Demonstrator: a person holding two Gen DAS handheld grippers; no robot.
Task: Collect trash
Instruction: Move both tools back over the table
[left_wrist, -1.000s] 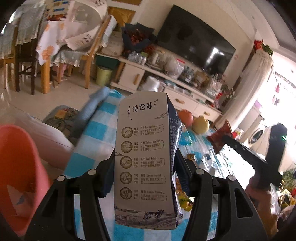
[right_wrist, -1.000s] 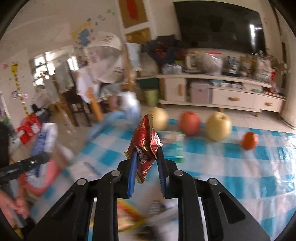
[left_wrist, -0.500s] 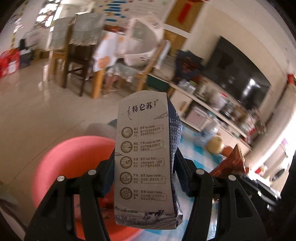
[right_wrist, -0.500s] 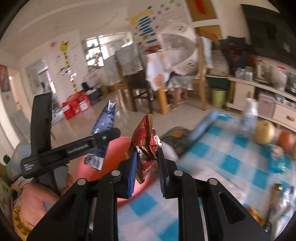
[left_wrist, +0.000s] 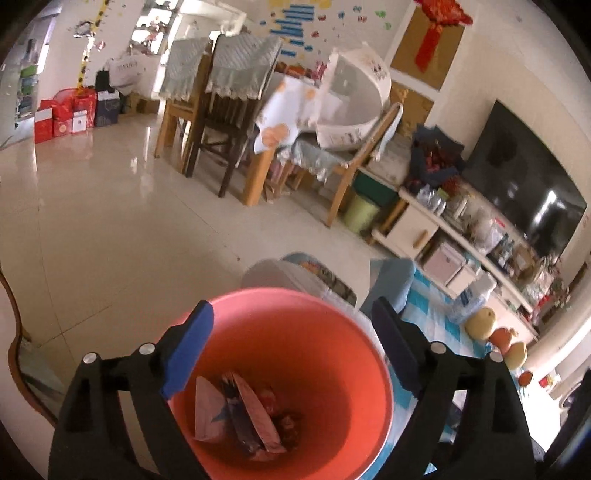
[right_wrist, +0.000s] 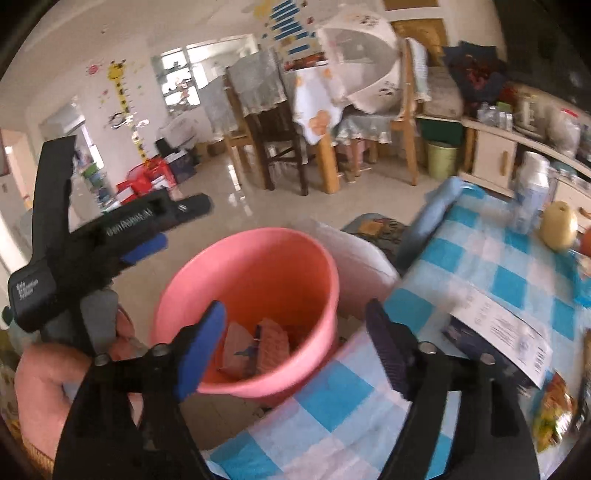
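Note:
A pink bucket (left_wrist: 332, 332) stands on the floor beside the table's corner. A flattened milk carton (left_wrist: 218, 410) and crumpled wrappers (left_wrist: 284, 421) lie at its bottom. My left gripper (left_wrist: 291, 332) hangs right over the bucket's mouth; its jaws are opening, with nothing between them. In the right wrist view the bucket (right_wrist: 258, 254) sits just beyond my right gripper (right_wrist: 295, 328), whose jaws are also opening and hold nothing. The left gripper (right_wrist: 173, 225) appears there at the left, above the bucket's far rim, held by a hand (right_wrist: 44, 373).
A blue-and-white checked cloth (right_wrist: 498, 277) covers the table, with a printed paper (right_wrist: 509, 332), a snack wrapper (right_wrist: 554, 410), a plastic bottle (right_wrist: 532, 192) and a yellow fruit (right_wrist: 557, 225) on it. A grey stool (left_wrist: 291, 273) stands behind the bucket. Dining chairs (left_wrist: 221, 110) stand farther back.
Both grippers swung from the table over to the bucket and opened. The milk carton left the left gripper and the red wrapper left the right; both now lie in the bucket.

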